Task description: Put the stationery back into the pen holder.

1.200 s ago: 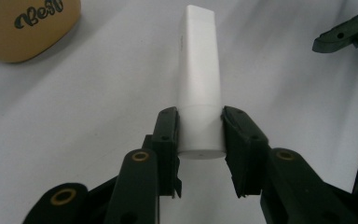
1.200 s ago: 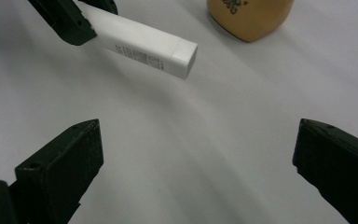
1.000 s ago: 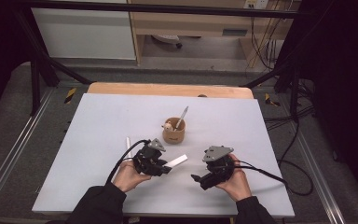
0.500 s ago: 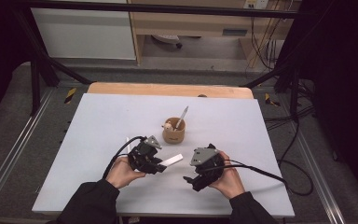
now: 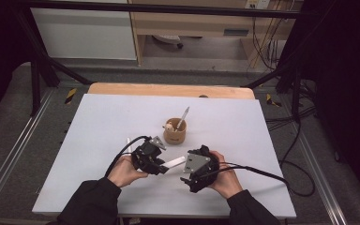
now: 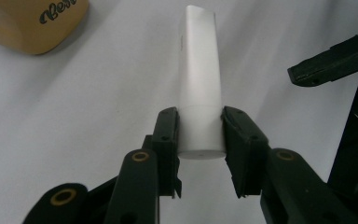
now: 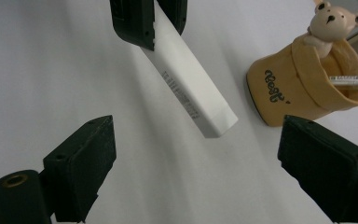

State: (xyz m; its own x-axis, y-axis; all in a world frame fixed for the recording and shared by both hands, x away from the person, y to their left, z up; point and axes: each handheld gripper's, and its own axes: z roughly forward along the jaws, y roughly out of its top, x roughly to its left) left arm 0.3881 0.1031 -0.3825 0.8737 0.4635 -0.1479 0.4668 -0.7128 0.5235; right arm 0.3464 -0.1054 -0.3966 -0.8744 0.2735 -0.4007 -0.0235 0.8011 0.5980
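In the left gripper view, the left gripper (image 6: 200,135) clamps the near end of a white bar (image 6: 199,88) between its two black pads; the bar points away over the white table (image 6: 88,102). A tan cup (image 6: 32,21) with dark lettering sits at far left. A black jaw tip of the right gripper (image 6: 335,60) reaches in at right, apart from the bar.

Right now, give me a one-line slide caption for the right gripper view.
Open right gripper faces a white bar clamped by the left gripper, bear-topped holder alongside.
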